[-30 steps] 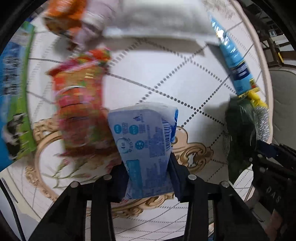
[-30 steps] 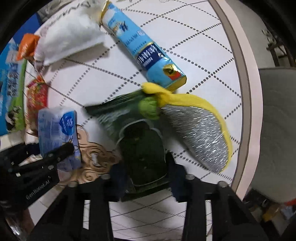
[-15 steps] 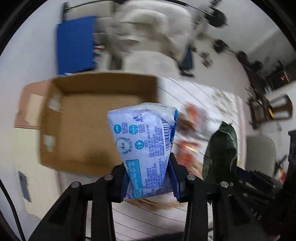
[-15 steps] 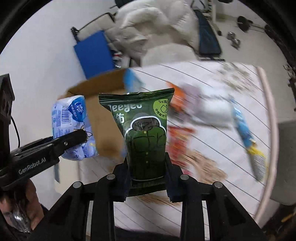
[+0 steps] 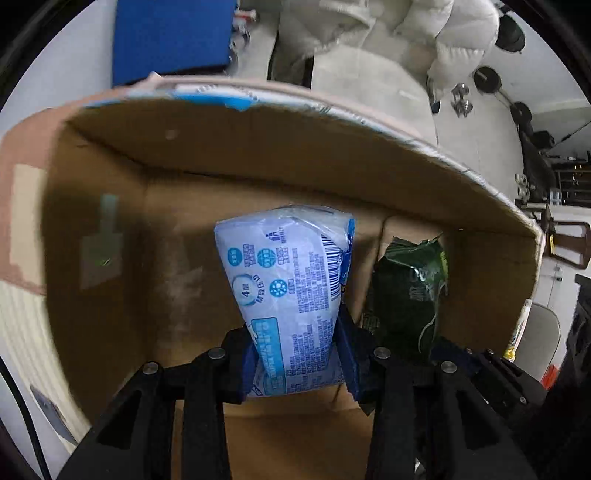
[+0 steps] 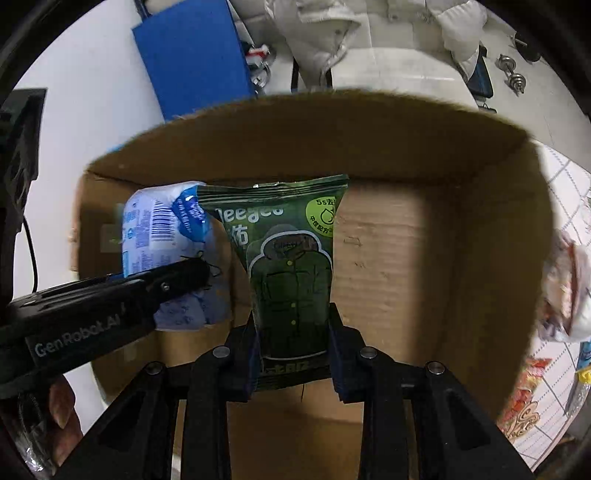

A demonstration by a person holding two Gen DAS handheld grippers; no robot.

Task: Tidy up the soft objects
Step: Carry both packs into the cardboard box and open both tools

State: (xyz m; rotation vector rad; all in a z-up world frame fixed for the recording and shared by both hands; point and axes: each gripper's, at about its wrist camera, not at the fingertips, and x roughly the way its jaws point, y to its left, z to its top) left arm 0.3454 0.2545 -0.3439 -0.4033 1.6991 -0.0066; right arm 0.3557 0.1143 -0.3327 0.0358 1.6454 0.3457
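My left gripper [image 5: 299,354] is shut on a pale blue soft tissue pack [image 5: 291,280] and holds it inside an open cardboard box [image 5: 236,147]. My right gripper [image 6: 293,347] is shut on a dark green packet [image 6: 291,266] with a jacket drawing and holds it upright inside the same box [image 6: 424,258]. The two packs are side by side: the green packet [image 5: 410,291] shows to the right in the left wrist view, and the blue pack [image 6: 166,229] with the left gripper's finger [image 6: 147,291] shows to the left in the right wrist view.
A white tablecloth with dotted lines [image 6: 554,387] lies right of the box, with red and white packets [image 6: 565,295] on it. Behind the box are a blue panel [image 5: 173,37], a white puffy coat [image 5: 388,33] and dumbbells [image 5: 487,81].
Both grippers lifted their packs off the table, swung left and moved into the cardboard box. The box now fills both views. Both grips are unchanged.
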